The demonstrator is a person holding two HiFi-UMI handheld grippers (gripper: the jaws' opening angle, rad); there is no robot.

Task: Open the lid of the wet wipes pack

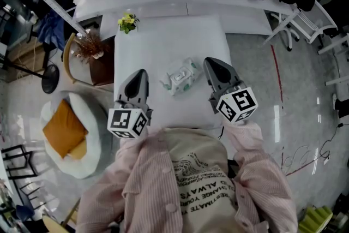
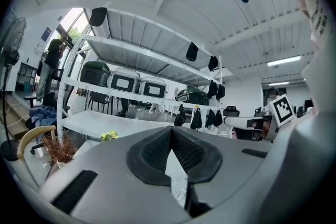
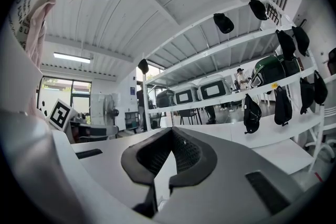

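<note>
White-and-green plastic wet wipes pack (image 1: 188, 70) lies between left hand-held gripper (image 1: 140, 75) and right hand-held gripper (image 1: 211, 64), both closed on nothing: pin one side, then catch the white lid (image 1: 178, 79) edge

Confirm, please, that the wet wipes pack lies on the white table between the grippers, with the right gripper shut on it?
No: the right gripper is shut on nothing, as the right gripper view shows. The wet wipes pack does lie on the white table between it and the left gripper.
</note>
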